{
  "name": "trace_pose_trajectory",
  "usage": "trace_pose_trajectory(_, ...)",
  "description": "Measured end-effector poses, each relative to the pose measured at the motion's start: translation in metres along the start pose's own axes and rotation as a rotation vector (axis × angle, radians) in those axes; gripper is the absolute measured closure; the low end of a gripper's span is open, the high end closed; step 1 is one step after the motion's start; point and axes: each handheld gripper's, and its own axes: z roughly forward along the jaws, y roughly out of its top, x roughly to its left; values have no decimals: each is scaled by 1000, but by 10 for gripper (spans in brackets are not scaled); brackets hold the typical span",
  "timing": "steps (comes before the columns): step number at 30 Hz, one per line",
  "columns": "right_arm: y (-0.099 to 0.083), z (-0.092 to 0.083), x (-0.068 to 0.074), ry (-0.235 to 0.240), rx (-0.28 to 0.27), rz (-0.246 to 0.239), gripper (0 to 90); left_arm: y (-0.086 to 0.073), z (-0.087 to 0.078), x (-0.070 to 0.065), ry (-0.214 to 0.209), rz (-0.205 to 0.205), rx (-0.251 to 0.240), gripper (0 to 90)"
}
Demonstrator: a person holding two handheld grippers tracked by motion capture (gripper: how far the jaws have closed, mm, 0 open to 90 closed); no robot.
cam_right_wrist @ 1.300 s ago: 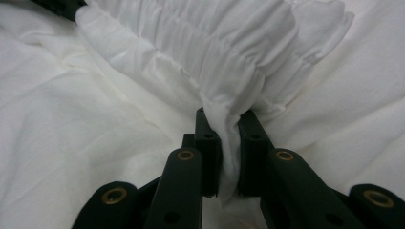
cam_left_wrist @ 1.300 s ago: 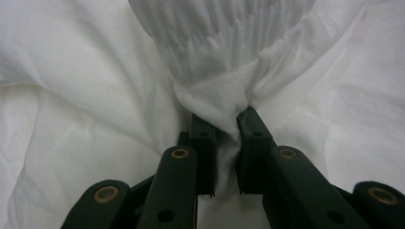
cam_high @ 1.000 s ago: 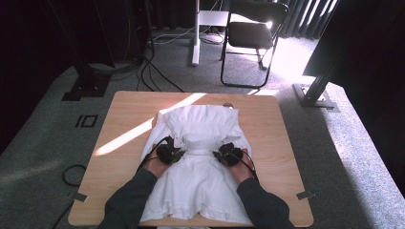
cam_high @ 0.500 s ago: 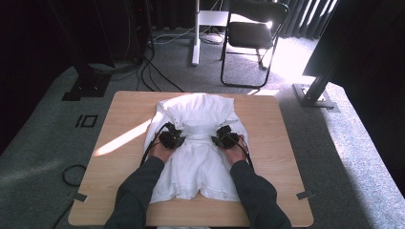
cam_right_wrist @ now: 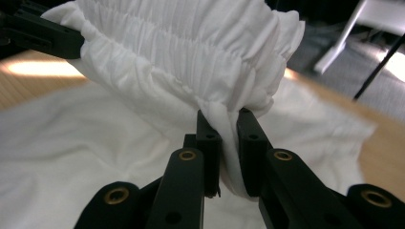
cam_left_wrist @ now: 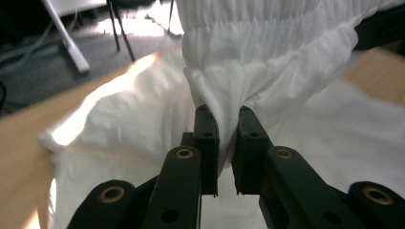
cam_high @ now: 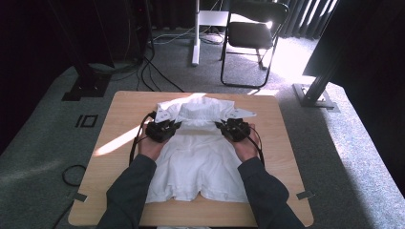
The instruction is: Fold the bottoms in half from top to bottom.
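A person sits at the near edge of a light wooden tabletop (cam_high: 119, 119), both forearms in dark sleeves reaching forward, a black two-jaw gripper in each hand. A white garment (cam_high: 198, 157) with a gathered, elastic waistband lies spread across the middle of the tabletop, its hem toward the near edge and its upper part folded over toward the far edge. In the high view, the left gripper (cam_high: 165, 128) grips the garment at its left side and the right gripper (cam_high: 231, 127) grips it at its right side, level with each other and well apart, about halfway between the near and far edges. In the left gripper view, the two black jaws are pressed together on a bunched fold of the white garment (cam_left_wrist: 267, 71) just below the ribbed waistband, with cloth squeezed in the narrow gap between them, and the band is lifted clear of the fabric lying on the tabletop. In the right gripper view, the jaws likewise pinch a thick fold of the white garment (cam_right_wrist: 191, 62) under its gathered band, which hangs raised above the rest of the cloth. A strip of sunlight crosses the left part of the tabletop. Beyond the far edge stands a dark folding chair (cam_high: 253, 33) on grey carpet (cam_high: 344, 143), with cables (cam_high: 157, 71) on the floor to its left.
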Motion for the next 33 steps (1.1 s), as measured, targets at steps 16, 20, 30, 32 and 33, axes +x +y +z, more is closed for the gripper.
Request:
trace_pose_trajectory(16,-104,-18,43,111,153,-32,822,-114,-4,-56,-91,35,221,826)
trace_pose_trajectory(20,-129,-12,50,132,213,-13,786,-136,1,-62,-102,36,287,746)
trace_pose_trajectory(30,-118,-47,37,199,146,17,422,-126,-36,-43,-127,-78,206,582)
trace_pose_trajectory(32,-112,-57,29,202,100,35,443,-118,-39,-37,-115,-89,177,594)
trace_pose_trajectory(33,-109,-60,25,193,77,51,590,-114,-37,-34,-100,-79,175,645)
